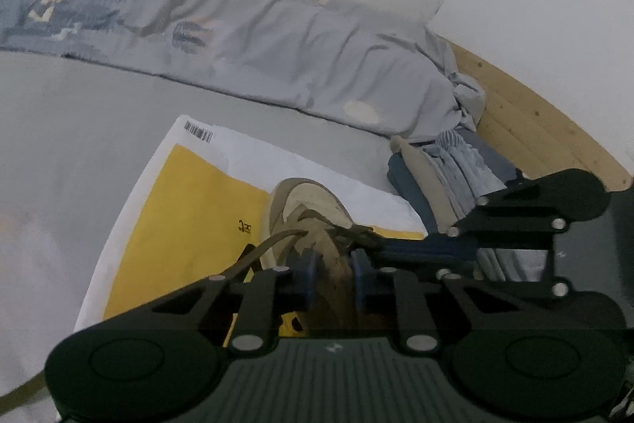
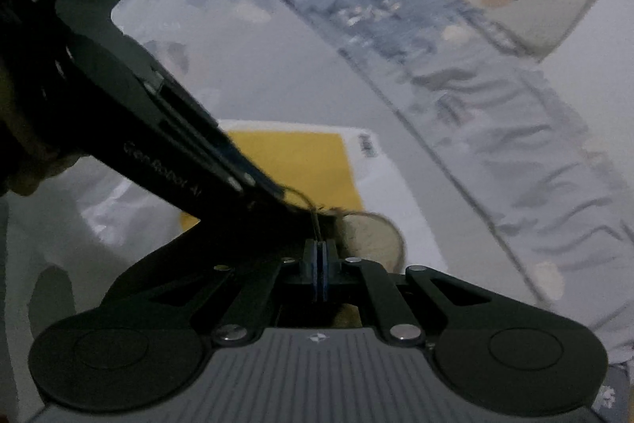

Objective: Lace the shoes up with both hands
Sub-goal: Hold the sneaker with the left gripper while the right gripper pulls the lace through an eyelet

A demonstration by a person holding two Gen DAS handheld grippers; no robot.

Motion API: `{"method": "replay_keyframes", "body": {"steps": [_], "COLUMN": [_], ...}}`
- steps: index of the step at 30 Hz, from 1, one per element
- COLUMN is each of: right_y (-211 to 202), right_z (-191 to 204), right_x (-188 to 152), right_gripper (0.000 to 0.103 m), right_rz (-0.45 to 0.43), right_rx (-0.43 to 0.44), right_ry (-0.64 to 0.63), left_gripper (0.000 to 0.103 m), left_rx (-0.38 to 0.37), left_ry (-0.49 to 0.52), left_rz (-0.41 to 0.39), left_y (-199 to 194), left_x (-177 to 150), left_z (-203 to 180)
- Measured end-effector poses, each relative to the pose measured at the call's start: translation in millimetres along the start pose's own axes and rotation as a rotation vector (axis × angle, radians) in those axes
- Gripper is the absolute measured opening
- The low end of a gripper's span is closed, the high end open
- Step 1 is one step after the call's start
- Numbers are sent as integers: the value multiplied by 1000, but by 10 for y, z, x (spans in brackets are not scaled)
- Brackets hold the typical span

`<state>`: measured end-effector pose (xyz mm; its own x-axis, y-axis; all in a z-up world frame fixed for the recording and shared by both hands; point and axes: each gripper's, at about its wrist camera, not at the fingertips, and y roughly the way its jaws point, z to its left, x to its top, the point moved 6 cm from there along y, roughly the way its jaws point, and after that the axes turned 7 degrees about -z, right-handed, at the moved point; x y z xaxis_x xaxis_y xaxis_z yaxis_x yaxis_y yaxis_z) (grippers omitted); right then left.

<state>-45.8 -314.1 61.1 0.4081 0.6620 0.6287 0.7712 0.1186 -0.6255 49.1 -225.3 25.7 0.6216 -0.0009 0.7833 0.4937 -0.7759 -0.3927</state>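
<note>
Shoe (image 1: 309,221), tan and beige with a brown lace (image 1: 257,252), sits toe-away on a yellow-and-white paper sheet (image 1: 182,209) spread over a pale grey bed surface (image 1: 87,113).

In the left wrist view, going left to right: the paper carries a barcode (image 1: 199,132) at its far corner and a short black mark near the shoe, too small to read. One end of the lace trails off the shoe's left side over the yellow area. The left gripper (image 1: 333,278) straddles the shoe's tongue with its blue fingers (image 1: 307,276) set narrow on either side; whether they pinch anything cannot be told. To the right, the right gripper (image 1: 380,244) reaches in sideways to the lace crossing on the shoe. Beyond it lies a stack of folded clothes (image 1: 443,177), then a wooden board (image 1: 527,121) against a white wall. A rumpled blue-grey patterned quilt (image 1: 222,26) runs along the back.

In the right wrist view, the left gripper's black arm crosses from the upper left, with "GenRobot AI" partly legible on its side and blocking much of the shoe. The right gripper's fingers (image 2: 325,264) are pressed together, a thin strand of lace rising from between them. The shoe's toe shows just right of them.
</note>
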Motion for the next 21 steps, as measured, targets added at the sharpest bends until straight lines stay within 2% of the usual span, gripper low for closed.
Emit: {"method": "replay_keyframes", "body": {"steps": [11,21], "right_y": [433,603], "right_z": [85,70], "right_x": [-78,-72], "right_gripper": [1,1], "right_rz": [81,59], "right_rx": [23,21], "right_ry": [-71,-69], "left_gripper": [15,15], "left_rx": [-4,-8], "left_ry": [-45,-46], "left_rz": [8,11], "left_y": [-47,-50], "left_x": [13,30], "left_z": [71,141]}}
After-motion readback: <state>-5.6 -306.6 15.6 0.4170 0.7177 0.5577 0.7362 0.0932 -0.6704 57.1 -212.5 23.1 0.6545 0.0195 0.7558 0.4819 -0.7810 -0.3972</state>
